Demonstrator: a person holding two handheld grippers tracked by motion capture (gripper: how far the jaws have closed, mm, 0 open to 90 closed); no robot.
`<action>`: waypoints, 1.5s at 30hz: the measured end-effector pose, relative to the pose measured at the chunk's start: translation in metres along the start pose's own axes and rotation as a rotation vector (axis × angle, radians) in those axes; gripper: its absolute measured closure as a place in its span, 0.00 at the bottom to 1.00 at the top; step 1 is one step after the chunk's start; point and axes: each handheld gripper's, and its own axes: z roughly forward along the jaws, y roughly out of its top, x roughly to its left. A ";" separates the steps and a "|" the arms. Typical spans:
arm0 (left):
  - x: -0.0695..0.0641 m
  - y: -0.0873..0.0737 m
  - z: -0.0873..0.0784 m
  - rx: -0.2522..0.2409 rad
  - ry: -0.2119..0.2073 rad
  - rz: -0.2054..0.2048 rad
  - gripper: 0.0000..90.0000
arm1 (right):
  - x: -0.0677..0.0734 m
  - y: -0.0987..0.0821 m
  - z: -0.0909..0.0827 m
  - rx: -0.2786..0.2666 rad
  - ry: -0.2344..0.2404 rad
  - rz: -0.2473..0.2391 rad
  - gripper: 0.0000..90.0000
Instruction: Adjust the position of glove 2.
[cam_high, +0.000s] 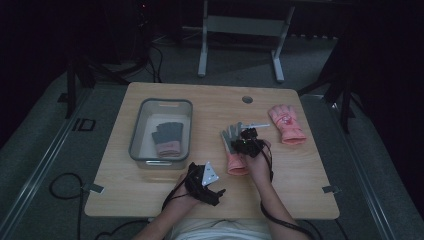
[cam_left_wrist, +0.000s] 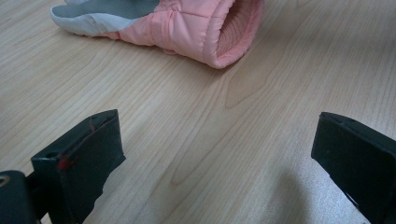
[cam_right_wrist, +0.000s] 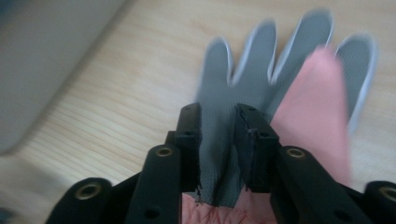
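Observation:
A glove with a grey palm and pink cuff lies palm up in the middle of the wooden table, fingers pointing away. My right gripper sits low over its palm. In the right gripper view the glove spreads its fingers ahead, and my right gripper has its jaws a narrow gap apart with the grey palm showing between them. My left gripper rests near the front edge, open. In the left gripper view my left gripper holds nothing, and the glove's cuff lies just ahead.
A grey bin stands at the left of the table with a dark grey glove inside. An all-pink glove lies at the right. A round cable hole sits near the far edge.

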 end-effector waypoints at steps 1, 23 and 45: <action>0.000 0.000 0.000 -0.003 0.000 0.002 0.02 | -0.003 0.006 -0.013 -0.046 -0.001 -0.016 0.72; 0.000 0.000 0.001 -0.010 -0.013 0.019 0.02 | -0.179 0.037 -0.071 -0.174 -0.236 -0.044 0.65; -0.001 0.000 0.001 -0.021 -0.024 0.022 0.02 | -0.227 0.039 0.000 0.072 -0.255 -0.088 0.57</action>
